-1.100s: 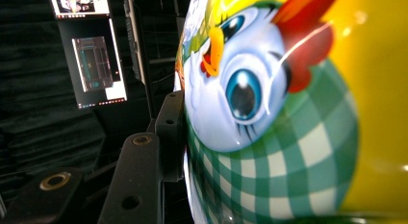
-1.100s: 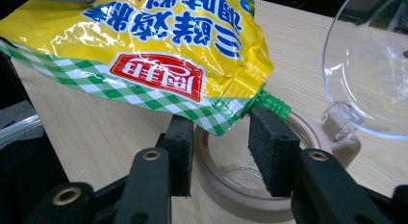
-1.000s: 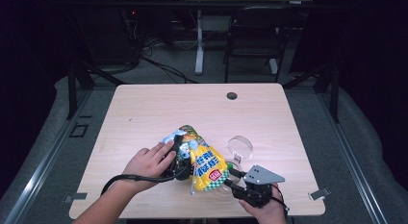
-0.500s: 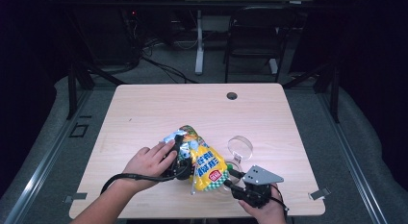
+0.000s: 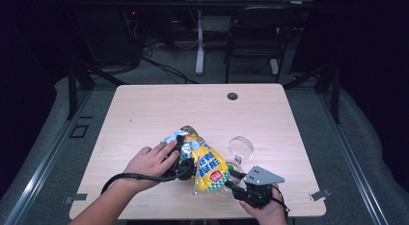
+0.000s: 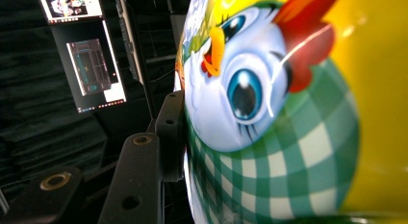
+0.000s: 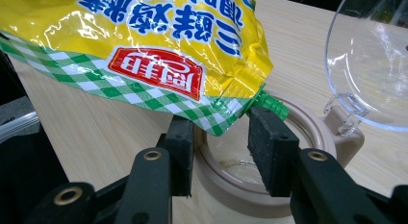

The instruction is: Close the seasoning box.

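A yellow snack bag (image 5: 207, 163) with a green check band and a cartoon chick (image 6: 269, 113) is held tilted above the table's front middle. My left gripper (image 5: 185, 160) is shut on the bag's side; one black jaw presses against it and the other is hidden behind it. The bag's lower corner (image 7: 226, 116) hangs over the mouth of a beige-rimmed jar (image 7: 308, 137), whose clear hinged lid (image 5: 240, 147) stands open. My right gripper (image 7: 220, 152) is open, its pads either side of that corner just above the jar's rim. The bag hides most of the jar in the high view.
The wooden table (image 5: 159, 114) has a round cable hole (image 5: 232, 96) near its far edge. A black cable (image 5: 130, 176) loops from my left gripper across the front left. Chairs and a stand (image 5: 251, 46) are beyond the table.
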{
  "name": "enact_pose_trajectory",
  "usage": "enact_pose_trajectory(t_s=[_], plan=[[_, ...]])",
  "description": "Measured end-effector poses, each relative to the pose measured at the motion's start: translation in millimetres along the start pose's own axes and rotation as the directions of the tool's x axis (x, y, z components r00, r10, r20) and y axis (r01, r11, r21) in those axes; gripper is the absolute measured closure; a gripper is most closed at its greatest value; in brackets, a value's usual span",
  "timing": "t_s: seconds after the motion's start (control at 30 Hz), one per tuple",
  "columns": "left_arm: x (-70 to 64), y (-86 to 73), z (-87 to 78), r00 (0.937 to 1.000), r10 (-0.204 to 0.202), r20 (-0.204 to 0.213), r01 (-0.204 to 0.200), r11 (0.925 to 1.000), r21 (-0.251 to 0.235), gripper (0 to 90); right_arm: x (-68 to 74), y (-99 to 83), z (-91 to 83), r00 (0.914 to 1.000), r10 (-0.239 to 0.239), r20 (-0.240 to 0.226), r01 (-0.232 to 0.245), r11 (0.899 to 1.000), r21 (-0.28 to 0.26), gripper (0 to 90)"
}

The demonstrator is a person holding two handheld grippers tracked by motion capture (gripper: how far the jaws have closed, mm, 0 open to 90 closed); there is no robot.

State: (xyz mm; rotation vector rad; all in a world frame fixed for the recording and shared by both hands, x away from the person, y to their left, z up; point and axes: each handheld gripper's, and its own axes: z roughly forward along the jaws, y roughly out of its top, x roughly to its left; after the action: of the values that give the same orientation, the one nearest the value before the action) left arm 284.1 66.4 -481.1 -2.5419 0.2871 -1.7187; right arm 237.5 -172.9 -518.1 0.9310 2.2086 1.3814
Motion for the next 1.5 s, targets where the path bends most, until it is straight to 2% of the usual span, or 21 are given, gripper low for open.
enact_pose_trajectory(t_s=[1.5], plan=[[8.6, 5.3, -5.9, 0.9977, 0.068, -0.002, -0.068, 0.9974, 0.025, 61.9, -1.5, -2.2, 1.7, 0.9998, 0.019, -0.008, -0.019, 1.0, 0.0, 62.6]])
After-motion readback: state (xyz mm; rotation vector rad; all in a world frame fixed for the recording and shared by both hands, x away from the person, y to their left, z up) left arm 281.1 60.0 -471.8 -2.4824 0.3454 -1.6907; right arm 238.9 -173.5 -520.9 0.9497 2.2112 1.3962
